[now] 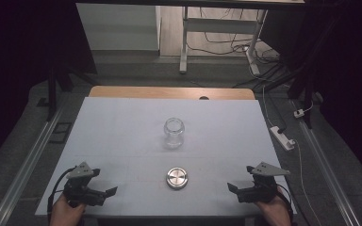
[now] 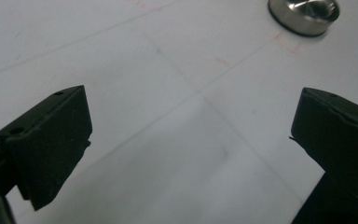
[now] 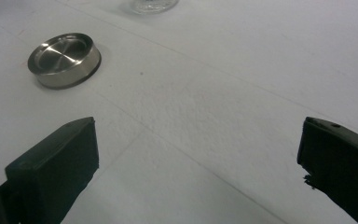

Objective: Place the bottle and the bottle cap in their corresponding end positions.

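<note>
Left gripper [image 1: 104, 194]: you hold it near the table's front edge, jaws spread wide with nothing between them, aimed inward toward the middle of the white table [image 1: 122, 122].
Right gripper [image 1: 234, 190]: mirrors the other one at the opposite front corner, jaws parted and empty, aimed inward too.
Metal lid [image 1: 176, 178]: sits flat on the table between your two grippers, roughly midway, well apart from both; in the left gripper view it lies ahead and to the right of the jaws [image 2: 304, 15], in the right gripper view ahead and to the left [image 3: 64, 58].
Lid facing: round, so no long axis; its recessed face points straight up.
Glass jar [image 1: 174, 133]: stands upright beyond the lid, farther from both grippers, mouth open to the top, axis vertical.
</note>
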Demonstrator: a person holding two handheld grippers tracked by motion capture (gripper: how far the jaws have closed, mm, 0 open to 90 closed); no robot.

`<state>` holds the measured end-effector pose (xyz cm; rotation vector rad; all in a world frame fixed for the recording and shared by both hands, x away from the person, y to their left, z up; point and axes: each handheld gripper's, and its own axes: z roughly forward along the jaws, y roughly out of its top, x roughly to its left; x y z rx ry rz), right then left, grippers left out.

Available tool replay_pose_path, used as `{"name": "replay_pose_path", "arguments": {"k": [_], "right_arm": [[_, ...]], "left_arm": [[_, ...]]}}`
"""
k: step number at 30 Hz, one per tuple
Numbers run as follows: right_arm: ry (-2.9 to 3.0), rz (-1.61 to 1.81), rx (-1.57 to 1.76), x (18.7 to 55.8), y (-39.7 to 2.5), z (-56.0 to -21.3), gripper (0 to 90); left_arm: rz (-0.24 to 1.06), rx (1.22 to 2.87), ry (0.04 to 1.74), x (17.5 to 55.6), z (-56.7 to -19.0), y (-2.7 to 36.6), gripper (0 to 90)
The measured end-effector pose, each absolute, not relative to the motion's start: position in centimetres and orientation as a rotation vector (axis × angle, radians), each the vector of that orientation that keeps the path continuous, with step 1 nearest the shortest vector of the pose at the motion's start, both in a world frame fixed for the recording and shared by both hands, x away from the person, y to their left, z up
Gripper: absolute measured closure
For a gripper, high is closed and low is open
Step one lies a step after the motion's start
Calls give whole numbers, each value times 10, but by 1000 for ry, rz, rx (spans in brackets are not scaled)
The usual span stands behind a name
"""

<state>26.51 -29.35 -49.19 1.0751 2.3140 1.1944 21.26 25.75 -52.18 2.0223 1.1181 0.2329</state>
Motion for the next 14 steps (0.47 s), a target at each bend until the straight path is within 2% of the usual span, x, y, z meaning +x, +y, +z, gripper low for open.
{"name": "replay_pose_path", "arguments": {"k": [7,14], "right_arm": [[2281,1160,1147,253,-310,-493,0],[2278,1133,1212,249,-318,-495,0]], "left_arm": [[270,1985,1200,193,-523,277,0],[262,1976,1245,191,-524,282,0]]}}
